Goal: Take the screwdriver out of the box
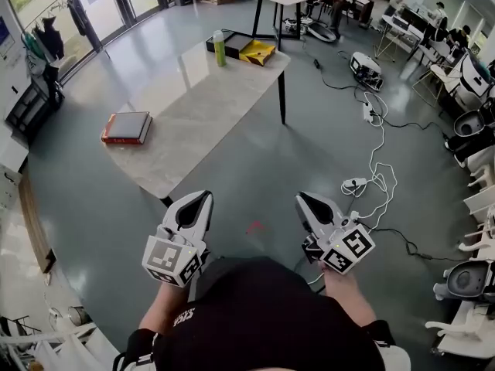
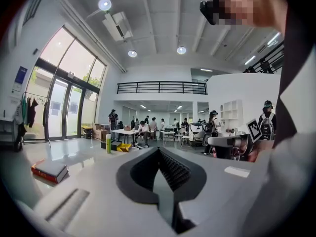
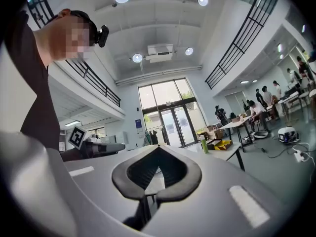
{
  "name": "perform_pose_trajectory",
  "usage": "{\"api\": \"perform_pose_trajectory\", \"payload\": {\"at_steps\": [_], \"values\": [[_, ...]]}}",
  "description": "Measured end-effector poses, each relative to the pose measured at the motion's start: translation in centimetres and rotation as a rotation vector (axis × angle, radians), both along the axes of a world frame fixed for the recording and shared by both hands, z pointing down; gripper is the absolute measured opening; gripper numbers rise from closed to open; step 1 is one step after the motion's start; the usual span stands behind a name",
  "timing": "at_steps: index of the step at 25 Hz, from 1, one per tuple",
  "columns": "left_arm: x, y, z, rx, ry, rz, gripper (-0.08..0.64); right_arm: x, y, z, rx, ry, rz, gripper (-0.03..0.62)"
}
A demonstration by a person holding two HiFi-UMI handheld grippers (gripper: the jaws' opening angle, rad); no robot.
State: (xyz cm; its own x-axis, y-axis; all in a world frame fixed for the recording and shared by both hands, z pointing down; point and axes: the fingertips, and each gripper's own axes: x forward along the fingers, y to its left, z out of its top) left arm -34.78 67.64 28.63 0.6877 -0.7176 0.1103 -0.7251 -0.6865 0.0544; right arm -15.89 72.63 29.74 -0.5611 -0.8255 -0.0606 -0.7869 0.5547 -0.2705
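Both hand-held grippers, left gripper (image 1: 199,201) and right gripper (image 1: 308,203), are clenched on nothing at the bottom of the head view. No screwdriver shows. It is presumably inside the black-and-yellow open box (image 1: 251,50) at upper centre, on the pale stone-topped table (image 1: 193,114). A good approach would be to get close first, spread one gripper's jaws, then come down over the box from above.

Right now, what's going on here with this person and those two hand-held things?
A person stands back from a grey table, holding a left gripper and a right gripper out in front. Both are shut and empty, well short of the table. On it lie a red book near one edge, and a green bottle beside a black and yellow case at the far end. No screwdriver is visible.
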Motion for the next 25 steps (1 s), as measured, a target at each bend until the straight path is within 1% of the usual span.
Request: {"api": "perform_pose_trajectory", "payload": {"at_steps": [6, 9, 12, 18, 22, 25], "values": [[1.3, 0.8, 0.9, -0.011, -0.005, -0.022, 0.002, 1.5, 0.9, 0.6, -0.015, -0.02, -0.031, 0.012], [2.1, 0.1, 1.2, -0.022, 0.001, -0.022, 0.002, 2.1, 0.4, 1.0, -0.022, -0.022, -0.036, 0.012], [2.8, -1.3, 1.5, -0.03, 0.011, -0.014, 0.002, 2.9, -0.8, 1.8, -0.05, -0.032, -0.024, 0.012], [4.7, -6.0, 1.7, -0.039, 0.028, 0.011, 0.002, 4.5, -4.2, 2.3, -0.083, -0.03, -0.006, 0.012], [5.9, -10.3, 1.8, -0.039, 0.036, 0.027, 0.002, 5.6, -8.4, 2.5, -0.096, -0.034, 0.011, 0.012], [6.6, -13.9, 1.7, -0.039, 0.037, 0.038, 0.002, 5.7, -12.0, 2.3, -0.098, -0.025, 0.003, 0.012]]}}
